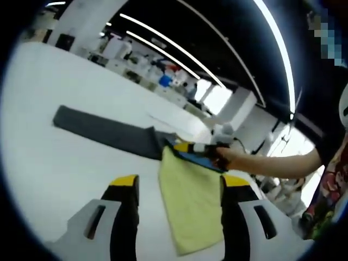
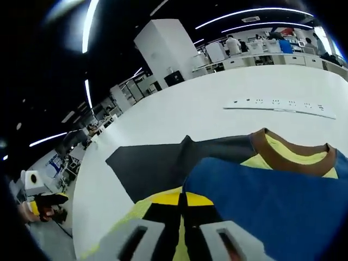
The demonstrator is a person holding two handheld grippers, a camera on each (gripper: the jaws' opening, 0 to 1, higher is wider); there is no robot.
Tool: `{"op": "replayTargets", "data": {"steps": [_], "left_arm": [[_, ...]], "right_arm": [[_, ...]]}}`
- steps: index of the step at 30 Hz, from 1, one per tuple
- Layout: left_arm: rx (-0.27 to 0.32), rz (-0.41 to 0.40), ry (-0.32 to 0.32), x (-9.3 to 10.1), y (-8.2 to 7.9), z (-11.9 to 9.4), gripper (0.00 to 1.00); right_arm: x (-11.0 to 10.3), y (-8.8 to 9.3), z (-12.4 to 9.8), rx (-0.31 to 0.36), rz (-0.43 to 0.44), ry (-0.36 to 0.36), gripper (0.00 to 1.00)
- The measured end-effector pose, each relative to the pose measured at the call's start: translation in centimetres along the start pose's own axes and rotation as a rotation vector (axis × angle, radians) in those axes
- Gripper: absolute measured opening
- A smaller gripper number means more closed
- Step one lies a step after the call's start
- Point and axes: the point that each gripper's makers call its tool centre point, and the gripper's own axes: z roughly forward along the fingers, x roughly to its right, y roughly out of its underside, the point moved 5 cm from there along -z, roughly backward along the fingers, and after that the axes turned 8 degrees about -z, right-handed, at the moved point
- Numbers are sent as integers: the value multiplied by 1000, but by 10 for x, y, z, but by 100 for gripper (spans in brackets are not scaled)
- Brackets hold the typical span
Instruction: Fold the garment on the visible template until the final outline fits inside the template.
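Gripping the garment (image 2: pixel 261 201), your right tongs (image 2: pixel 184 204) pinch its yellow-and-blue cloth on the white desk (image 2: pixel 179 114); your left tongs (image 1: pixel 179 187) gape around the yellow panel. Beyond, the dark template (image 2: pixel 163 160) lies partly covered.
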Motion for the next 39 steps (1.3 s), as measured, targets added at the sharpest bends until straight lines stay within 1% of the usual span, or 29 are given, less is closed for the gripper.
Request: {"op": "replayTargets", "data": {"steps": [5,9,11,15,17,19,20,21,22,24,25,27,28,31,35,36,39], "left_arm": [[4,-2,-1,-1,-1,-1,56],[6,-4,-1,-2,-2,-1,57],[8,-4,0,-1,-2,-1,57],[14,-7,0,-1,-4,-1,57],[17,-9,-1,-1,-5,-1,57],[17,-11,-2,-1,-6,-1,57],[17,-10,-1,-1,-6,-1,57],[13,-8,-3,-2,-5,0,57],[6,-13,-5,-2,-4,1,57],[1,-18,-1,-2,-2,3,57],[-5,-18,0,-2,-1,4,57],[-15,-7,3,-1,0,5,57],[-17,-8,5,0,0,6,57],[-29,-3,9,0,0,7,58],[-39,7,8,-3,-2,8,58],[-38,9,9,-2,-2,7,58],[-39,15,12,-1,-5,9,58]], "right_arm": [[-2,1,0,-4,-30,-2,2],[-4,-1,-2,1,-45,-3,7],[-6,-2,-4,7,-55,-9,12],[-6,-5,-6,20,-64,-18,19],[-8,-6,-8,27,-58,-25,26],[-10,-7,-12,43,-83,-31,33],[-11,-7,-14,44,-73,-38,34],[-16,-8,-17,52,-6,-64,36],[-15,-9,-19,54,-5,-63,41],[-13,-10,-23,71,-66,-49,51],[-12,-9,-26,71,-80,-40,57],[-4,-6,-33,55,-81,-31,65],[-2,-5,-36,56,-86,-26,68],[6,1,-49,46,-65,-7,70],[10,3,-61,46,-89,8,79],[11,3,-65,48,-89,14,82],[11,3,-73,60,-108,24,95]]}}
